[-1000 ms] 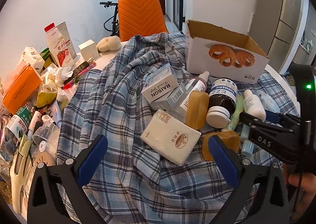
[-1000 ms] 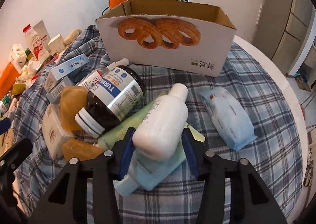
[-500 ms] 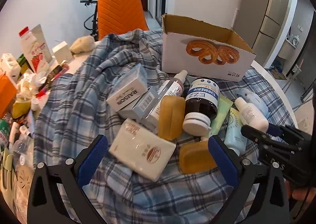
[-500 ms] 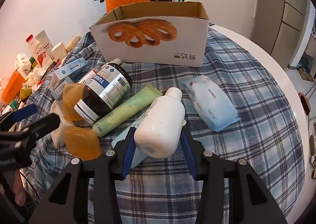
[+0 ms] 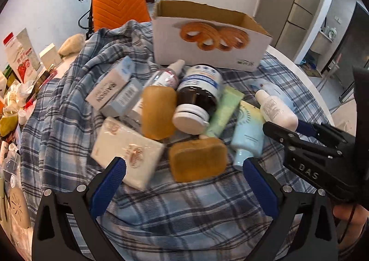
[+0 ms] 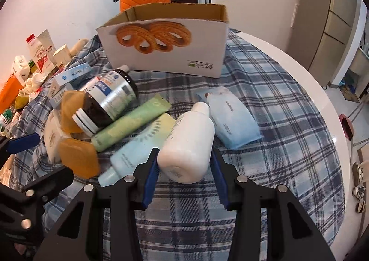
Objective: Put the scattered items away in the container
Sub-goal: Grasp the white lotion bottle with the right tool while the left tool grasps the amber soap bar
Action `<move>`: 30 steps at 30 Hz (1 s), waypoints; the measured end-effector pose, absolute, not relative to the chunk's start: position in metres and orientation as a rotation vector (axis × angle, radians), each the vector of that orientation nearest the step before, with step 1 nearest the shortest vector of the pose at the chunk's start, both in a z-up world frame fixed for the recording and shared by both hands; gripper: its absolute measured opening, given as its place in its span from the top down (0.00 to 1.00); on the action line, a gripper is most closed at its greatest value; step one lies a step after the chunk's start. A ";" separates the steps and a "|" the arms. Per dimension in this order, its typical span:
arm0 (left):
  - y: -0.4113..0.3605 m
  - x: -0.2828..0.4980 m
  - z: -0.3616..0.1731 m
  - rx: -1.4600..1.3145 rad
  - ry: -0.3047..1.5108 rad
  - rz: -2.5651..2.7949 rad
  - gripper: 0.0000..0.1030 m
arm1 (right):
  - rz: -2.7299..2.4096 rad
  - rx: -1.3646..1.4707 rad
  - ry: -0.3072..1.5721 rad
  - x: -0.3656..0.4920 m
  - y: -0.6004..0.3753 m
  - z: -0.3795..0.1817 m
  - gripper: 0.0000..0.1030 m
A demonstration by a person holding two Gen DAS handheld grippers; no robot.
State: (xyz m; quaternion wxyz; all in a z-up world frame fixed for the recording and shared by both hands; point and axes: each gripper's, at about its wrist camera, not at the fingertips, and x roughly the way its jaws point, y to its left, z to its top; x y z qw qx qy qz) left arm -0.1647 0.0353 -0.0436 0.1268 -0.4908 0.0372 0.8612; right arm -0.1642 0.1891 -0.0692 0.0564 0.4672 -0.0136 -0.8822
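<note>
White bottle (image 6: 188,143): lying between the right gripper (image 6: 185,177) fingers, which are pinching its base above the plaid-covered bench (image 6: 276,145), near the cardboard box (image 6: 166,39). Left gripper (image 5: 184,185): fingers spreading wide, hovering over the amber soap bar (image 5: 198,159), touching nothing.

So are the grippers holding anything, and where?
The right gripper clamps the white bottle across its lower body, near the base. The left gripper is open and holds nothing.
</note>
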 end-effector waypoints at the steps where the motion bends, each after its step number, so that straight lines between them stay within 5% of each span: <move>1: 0.039 -0.165 -0.045 -1.435 0.129 2.519 0.00 | -2.668 1.423 -0.058 -0.164 0.192 -0.070 0.59; 21: 0.055 -0.179 -0.076 -1.555 0.245 2.613 0.00 | -2.685 1.475 -0.116 -0.170 0.203 -0.081 0.53; 24: 0.057 -0.181 -0.079 -1.562 0.263 2.602 0.00 | -2.681 1.470 -0.097 -0.169 0.201 -0.081 0.62; 30: 0.058 -0.182 -0.079 -1.538 0.224 2.576 0.00 | -2.680 1.465 -0.096 -0.167 0.201 -0.081 0.63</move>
